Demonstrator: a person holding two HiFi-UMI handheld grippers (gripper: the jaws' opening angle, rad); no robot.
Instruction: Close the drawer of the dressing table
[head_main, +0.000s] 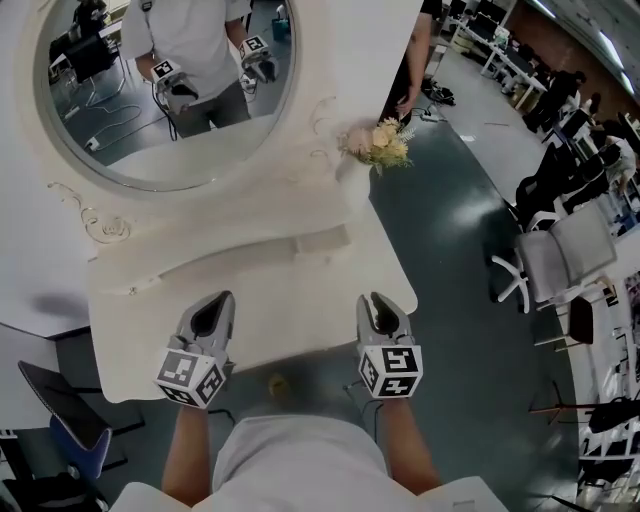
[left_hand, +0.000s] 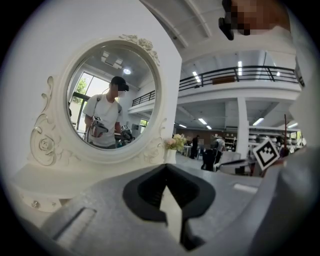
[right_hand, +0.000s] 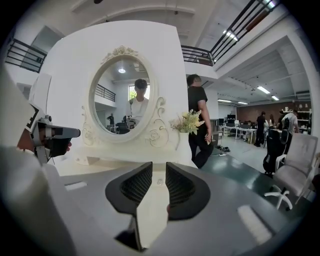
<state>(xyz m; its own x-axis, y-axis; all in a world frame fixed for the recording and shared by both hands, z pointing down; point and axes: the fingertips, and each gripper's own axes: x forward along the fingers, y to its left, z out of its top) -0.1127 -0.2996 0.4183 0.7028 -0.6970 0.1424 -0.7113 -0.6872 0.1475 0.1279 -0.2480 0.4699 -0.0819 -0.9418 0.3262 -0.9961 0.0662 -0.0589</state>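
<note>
Drawer (head_main: 322, 243) stands pulled out below the right side of the mirror (head_main: 170, 90); the right gripper (right_hand: 159, 170), fingers a slit apart and empty, faces its knob (right_hand: 159, 182) and should press it squarely toward the mirror, the left gripper (left_hand: 165, 167), fingers together and empty, keeping clear.

No words, numbers or brand names can be read anywhere. The only printed signs are black-and-white square marker patterns, which carry no letters or digits. One set is on the grey plastic cube (head_main: 190, 378) of the left gripper (head_main: 216, 303), and another is on the matching grey cube (head_main: 390, 372) of the right gripper (head_main: 371, 300). The same patterns appear small as reflections in the round white-framed mirror (head_main: 120, 150). One also shows at the right of the left gripper view.
</note>
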